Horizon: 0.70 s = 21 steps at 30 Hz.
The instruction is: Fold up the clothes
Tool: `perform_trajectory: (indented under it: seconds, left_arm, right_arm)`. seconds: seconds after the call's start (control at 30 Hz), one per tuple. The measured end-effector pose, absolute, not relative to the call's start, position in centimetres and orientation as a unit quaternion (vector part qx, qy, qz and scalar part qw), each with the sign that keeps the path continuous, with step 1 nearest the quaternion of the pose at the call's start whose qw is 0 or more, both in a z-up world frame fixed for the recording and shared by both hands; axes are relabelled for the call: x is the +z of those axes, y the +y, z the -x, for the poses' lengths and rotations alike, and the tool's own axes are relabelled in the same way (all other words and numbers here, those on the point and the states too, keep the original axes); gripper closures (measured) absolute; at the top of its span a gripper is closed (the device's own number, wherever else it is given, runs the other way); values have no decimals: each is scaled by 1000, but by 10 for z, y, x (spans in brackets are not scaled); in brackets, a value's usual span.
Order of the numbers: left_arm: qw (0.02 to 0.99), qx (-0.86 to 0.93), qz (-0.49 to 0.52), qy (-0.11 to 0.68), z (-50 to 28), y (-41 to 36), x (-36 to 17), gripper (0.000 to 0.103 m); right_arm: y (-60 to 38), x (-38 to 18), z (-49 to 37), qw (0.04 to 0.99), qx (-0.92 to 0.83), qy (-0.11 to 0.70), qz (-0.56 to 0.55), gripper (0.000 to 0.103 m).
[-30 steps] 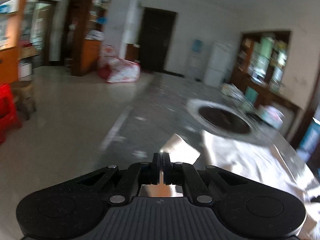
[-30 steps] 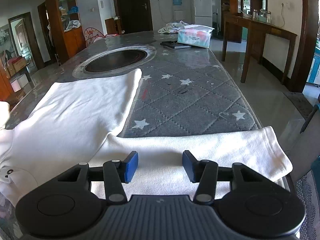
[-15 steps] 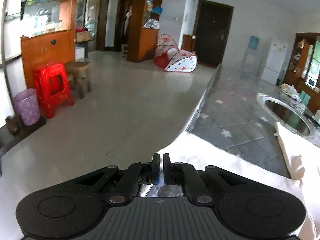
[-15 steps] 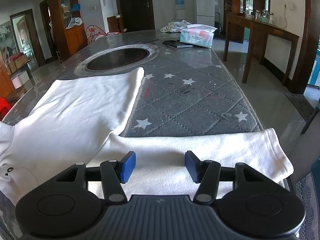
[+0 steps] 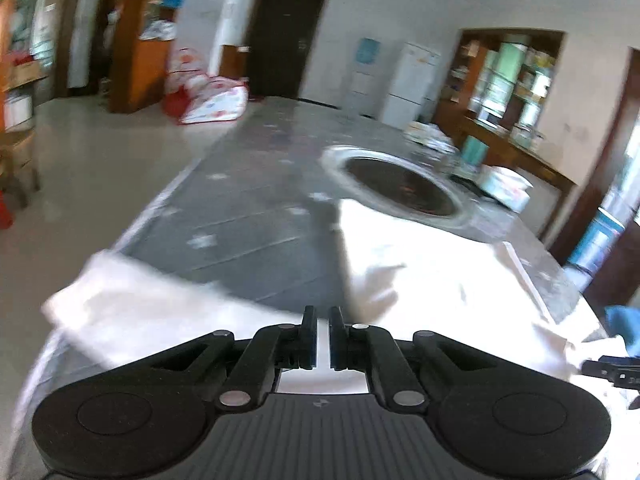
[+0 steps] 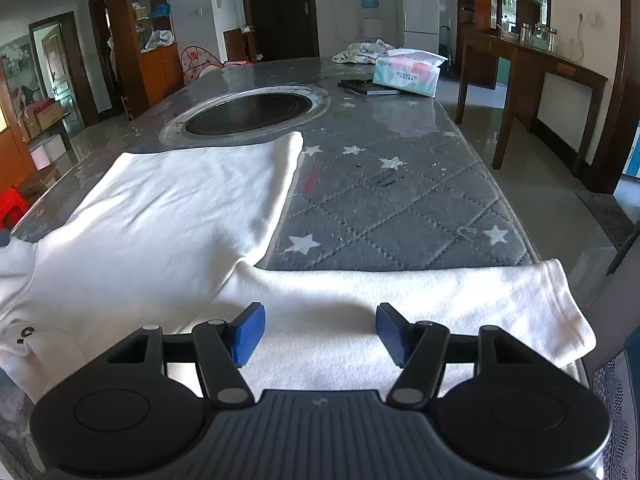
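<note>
A white long-sleeved shirt [image 6: 160,216] lies flat on the grey star-patterned table [image 6: 400,208]. Its right sleeve [image 6: 420,296] stretches across the near edge. My right gripper [image 6: 320,332] is open just above that sleeve and holds nothing. In the blurred left wrist view the shirt body [image 5: 432,272] and left sleeve [image 5: 132,304] lie spread on the table. My left gripper [image 5: 323,336] has its jaws nearly closed with a narrow gap over the white cloth; whether it pinches cloth is unclear.
A round dark inset [image 6: 248,114] sits mid-table beyond the shirt. A tissue box [image 6: 408,74], a dark flat item [image 6: 368,87] and a cloth bundle [image 6: 360,50] are at the far end. A wooden side table [image 6: 532,80] stands to the right.
My left gripper swung from facing the floor at the left back toward the table; the left sleeve now lies spread out and a small gap shows between its jaws. The right gripper stayed nearly still.
</note>
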<state>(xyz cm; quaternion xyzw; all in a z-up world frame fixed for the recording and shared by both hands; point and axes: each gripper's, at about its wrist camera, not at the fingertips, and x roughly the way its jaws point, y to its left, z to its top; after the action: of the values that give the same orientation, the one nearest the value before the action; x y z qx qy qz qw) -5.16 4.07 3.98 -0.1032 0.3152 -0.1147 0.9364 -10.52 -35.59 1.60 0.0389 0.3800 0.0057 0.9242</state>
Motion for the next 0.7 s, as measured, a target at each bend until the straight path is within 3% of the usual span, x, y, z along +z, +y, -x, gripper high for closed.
perform_trajectory:
  seconds: [0.3,0.47,0.7]
  left_arm:
    - [923,-123,69,357,-3,-2,16,98]
    - [935,-90,6,344,-2,-7,13,98]
    - [939,-93,5,331,5,-9,22,98]
  right_arm:
    - [-360,15,107,924,4,379,-44,38]
    - [-362,14,107,924,3,380,-43,36]
    - [-363,16,109,926,1,376,-43,36]
